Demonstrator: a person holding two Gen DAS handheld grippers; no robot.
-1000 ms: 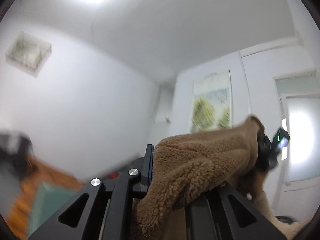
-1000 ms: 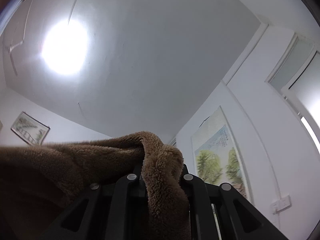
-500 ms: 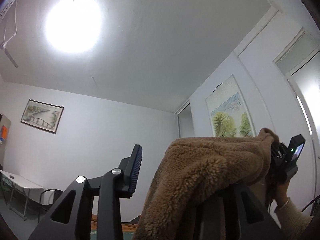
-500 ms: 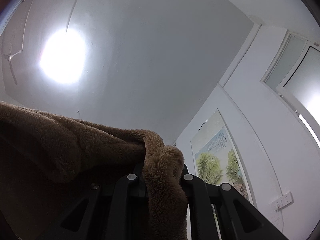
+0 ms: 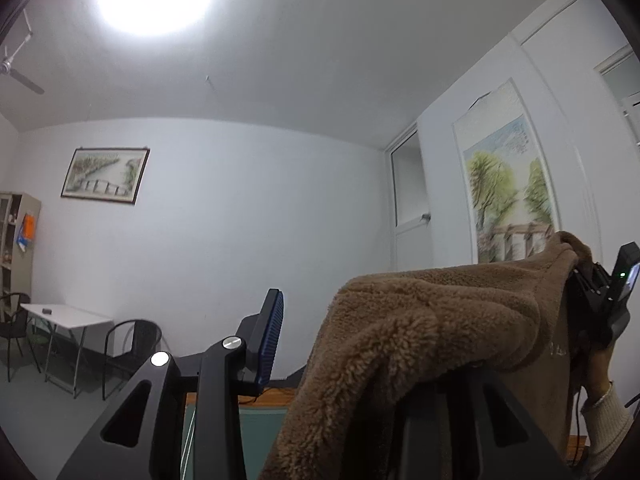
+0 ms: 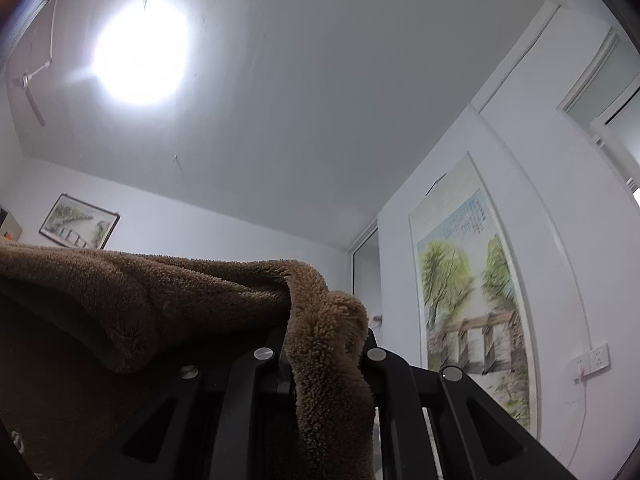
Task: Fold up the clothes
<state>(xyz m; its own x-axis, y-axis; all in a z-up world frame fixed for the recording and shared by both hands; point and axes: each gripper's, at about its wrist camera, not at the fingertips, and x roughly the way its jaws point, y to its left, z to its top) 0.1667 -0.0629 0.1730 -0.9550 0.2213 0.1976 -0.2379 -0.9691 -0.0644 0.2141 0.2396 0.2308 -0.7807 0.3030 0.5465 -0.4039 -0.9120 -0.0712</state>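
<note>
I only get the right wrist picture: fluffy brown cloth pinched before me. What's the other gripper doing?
Observer: The left gripper has just been opening; the brown fleece only drapes over one finger, the blue-padded finger bare.
Operator: Can you see my gripper?
Observer: Yes, the right gripper clamps the fleece's far corner, a hand in a cream sleeve below.
Operator: Any furniture?
Observer: A white table and black chairs by the far wall.

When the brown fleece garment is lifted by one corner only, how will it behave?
The brown fleece garment will probably hang limp: it sags between the right hand-held gripper and the left hand-held gripper. The thick pile suggests good grip, and it looks bulky, perhaps somewhat heavy.
</note>
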